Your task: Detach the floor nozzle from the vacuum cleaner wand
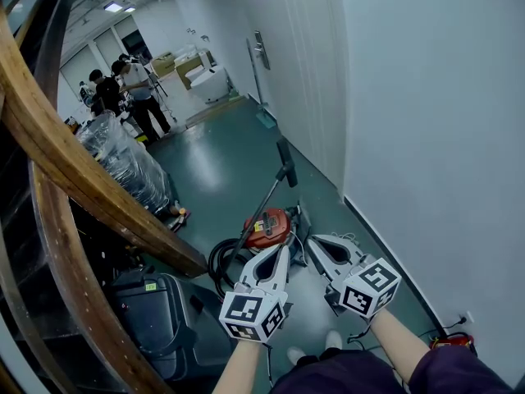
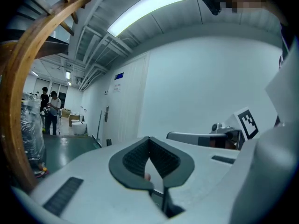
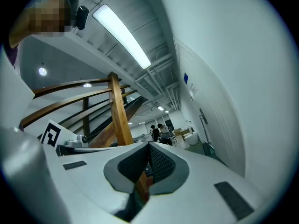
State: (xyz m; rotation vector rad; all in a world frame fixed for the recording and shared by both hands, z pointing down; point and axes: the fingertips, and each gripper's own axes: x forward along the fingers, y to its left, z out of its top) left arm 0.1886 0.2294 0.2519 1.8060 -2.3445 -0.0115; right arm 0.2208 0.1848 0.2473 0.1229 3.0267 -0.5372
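On the floor just beyond both tongs: red vacuum cleaner [image 1: 269, 226], its wand [image 1: 262, 212] slanting away toward a dark end piece [image 1: 285, 164], probably the floor nozzle. Near it, left tongs [image 1: 282, 251] and right tongs [image 1: 316, 242] are closed, empty and side by side, likely poised before reaching.

Cool ceiling strip lights [image 2: 149, 9] are flooding the room, glaring softly off the green floor [image 1: 215, 164]; gripper views are bending and darkening at their edges
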